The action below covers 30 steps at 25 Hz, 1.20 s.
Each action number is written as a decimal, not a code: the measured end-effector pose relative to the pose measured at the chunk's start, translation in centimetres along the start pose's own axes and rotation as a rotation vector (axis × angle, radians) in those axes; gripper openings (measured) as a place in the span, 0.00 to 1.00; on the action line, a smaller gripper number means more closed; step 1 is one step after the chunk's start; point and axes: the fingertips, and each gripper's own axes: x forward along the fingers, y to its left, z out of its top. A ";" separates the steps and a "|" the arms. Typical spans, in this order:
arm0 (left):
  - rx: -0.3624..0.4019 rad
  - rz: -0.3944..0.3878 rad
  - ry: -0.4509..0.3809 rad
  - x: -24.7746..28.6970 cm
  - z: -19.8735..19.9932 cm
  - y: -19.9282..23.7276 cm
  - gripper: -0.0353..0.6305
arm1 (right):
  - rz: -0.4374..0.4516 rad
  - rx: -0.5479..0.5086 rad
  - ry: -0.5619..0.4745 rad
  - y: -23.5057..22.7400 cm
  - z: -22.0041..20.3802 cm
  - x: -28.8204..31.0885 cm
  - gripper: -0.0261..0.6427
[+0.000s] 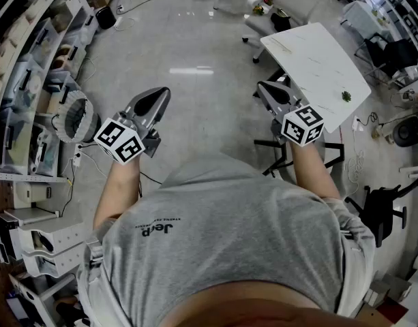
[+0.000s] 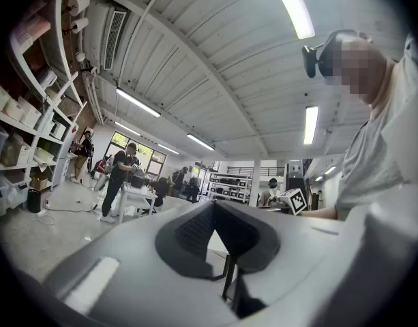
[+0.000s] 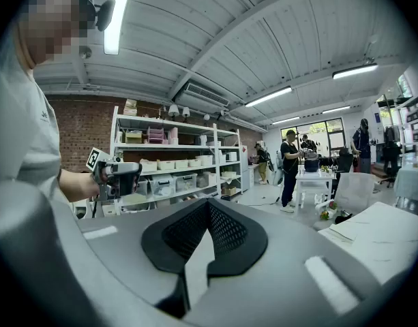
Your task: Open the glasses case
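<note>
Left tongs [image 1: 159,99] and right tongs [image 1: 266,89] are both sitting closed, tips meeting on nothing, held out over the floor [image 1: 195,60]. No case is showing in any view, not even on the white table [image 1: 318,60] at the right, so I am reading neither its heading nor its long axis. Going by its kind, I am expecting it light, stiff-shelled and somewhat slick, best pinned at the base and lifted at the lid edge opposite the hinge.

The head view looks steeply down from above the person's chest onto the left gripper [image 1: 161,95], the right gripper [image 1: 264,87] and the floor [image 1: 195,46]. Each gripper view sits close behind its own jaws, facing roughly level across the room. All three views share the shelves [image 3: 169,161] at the left.
</note>
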 end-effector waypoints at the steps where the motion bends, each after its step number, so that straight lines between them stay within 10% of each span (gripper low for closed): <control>1: -0.001 0.001 0.002 0.0 0.0 0.1 0.14 | 0.001 0.000 0.000 0.0 0.0 0.1 0.04; 27: -0.008 0.005 0.018 8.6 -1.8 -6.8 0.14 | 0.050 0.070 -0.024 -6.9 -1.1 -7.4 0.04; 28: -0.010 0.006 0.021 9.2 -2.0 -7.1 0.16 | 0.054 0.070 -0.024 -7.3 -1.1 -7.8 0.04; 30: 0.005 0.007 0.031 10.5 -2.2 -7.6 0.68 | 0.062 0.070 -0.025 -8.2 -1.2 -8.5 0.04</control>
